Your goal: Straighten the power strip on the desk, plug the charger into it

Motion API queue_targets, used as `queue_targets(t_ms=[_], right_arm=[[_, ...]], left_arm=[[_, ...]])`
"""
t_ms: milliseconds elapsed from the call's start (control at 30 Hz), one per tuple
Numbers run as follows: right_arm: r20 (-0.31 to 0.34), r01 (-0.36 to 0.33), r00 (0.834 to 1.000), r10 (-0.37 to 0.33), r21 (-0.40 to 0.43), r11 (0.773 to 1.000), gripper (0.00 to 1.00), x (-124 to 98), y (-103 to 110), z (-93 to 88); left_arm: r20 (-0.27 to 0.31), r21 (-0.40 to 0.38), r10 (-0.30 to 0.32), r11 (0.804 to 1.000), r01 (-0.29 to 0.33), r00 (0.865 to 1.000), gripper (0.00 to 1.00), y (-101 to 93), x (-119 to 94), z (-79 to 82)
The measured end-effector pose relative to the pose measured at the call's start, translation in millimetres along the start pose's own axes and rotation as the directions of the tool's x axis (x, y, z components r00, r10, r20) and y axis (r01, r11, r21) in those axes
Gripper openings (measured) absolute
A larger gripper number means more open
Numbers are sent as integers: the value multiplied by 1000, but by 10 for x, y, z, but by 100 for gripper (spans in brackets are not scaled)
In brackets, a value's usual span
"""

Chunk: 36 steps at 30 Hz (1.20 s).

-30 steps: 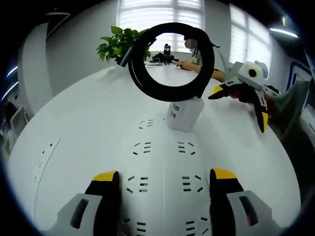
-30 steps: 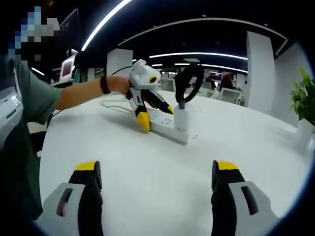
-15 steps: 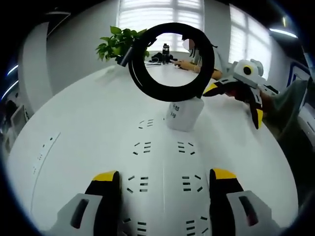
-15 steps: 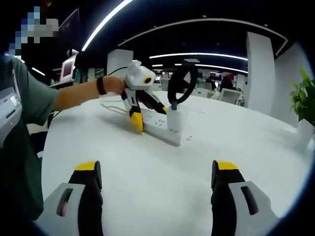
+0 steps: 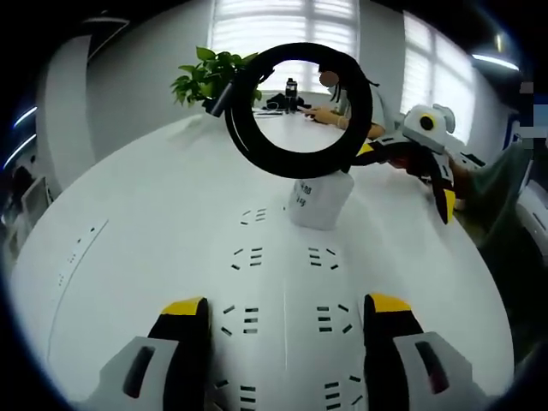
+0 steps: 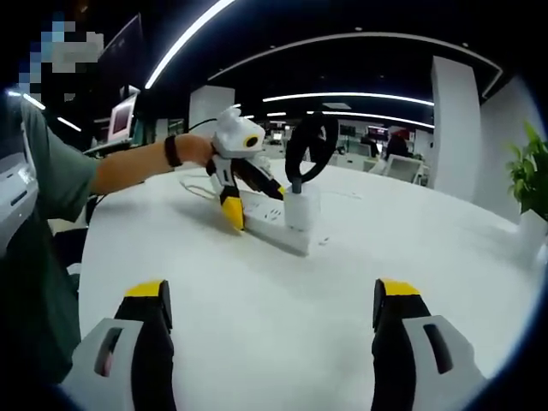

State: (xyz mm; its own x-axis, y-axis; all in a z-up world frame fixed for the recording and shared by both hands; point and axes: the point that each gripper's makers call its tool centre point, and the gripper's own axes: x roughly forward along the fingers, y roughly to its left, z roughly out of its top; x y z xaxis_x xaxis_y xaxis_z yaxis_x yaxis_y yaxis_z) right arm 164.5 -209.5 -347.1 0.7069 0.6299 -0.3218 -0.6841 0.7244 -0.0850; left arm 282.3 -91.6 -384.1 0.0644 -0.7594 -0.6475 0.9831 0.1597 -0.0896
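Observation:
A white power strip lies on the white desk, running away from my left gripper, whose open jaws stand over its near end. A white charger stands upright in a socket further along, its black cable coiled in a loop above it. In the right gripper view, the left gripper rests spread on the power strip, beside the charger and the cable. My right gripper hangs open over bare desk, well short of the strip. The left gripper view has the right gripper at the right.
A potted plant stands at the desk's far edge, with small dark items and a seated person's hand behind the cable loop. The plant is at the right, and monitors are behind the arm holding the left gripper.
In the right gripper view the left gripper, strip and charger have slid a little leftward while the background held. In the left gripper view the right gripper has drifted slightly up and back.

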Motion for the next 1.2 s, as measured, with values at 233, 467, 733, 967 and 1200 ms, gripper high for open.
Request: queue_targets(t_ms=[233, 467, 733, 967, 1200], right_arm=[[0, -8, 1000, 8, -8, 1000, 98, -14, 48, 35], [-4, -16, 1000, 15, -14, 1000, 99, -4, 90, 42], [-9, -20, 1000, 20, -9, 1000, 100, 1, 115, 32], [-15, -28, 999, 28, -11, 1000, 100, 24, 143, 33], [-16, -31, 999, 31, -16, 999, 100, 33, 172, 53]], left_arm=[[11, -10, -9, 1000, 10, 1000, 73, -67, -106, -85], [35, -19, -9, 1000, 10, 999, 73, -123, -190, -148], [24, -22, -10, 1000, 10, 1000, 73, -184, -242, -201], [15, -20, -12, 1000, 12, 1000, 73, -259, -277, -256], [14, -3, -27, 1000, 27, 1000, 73, -360, -347, -310]])
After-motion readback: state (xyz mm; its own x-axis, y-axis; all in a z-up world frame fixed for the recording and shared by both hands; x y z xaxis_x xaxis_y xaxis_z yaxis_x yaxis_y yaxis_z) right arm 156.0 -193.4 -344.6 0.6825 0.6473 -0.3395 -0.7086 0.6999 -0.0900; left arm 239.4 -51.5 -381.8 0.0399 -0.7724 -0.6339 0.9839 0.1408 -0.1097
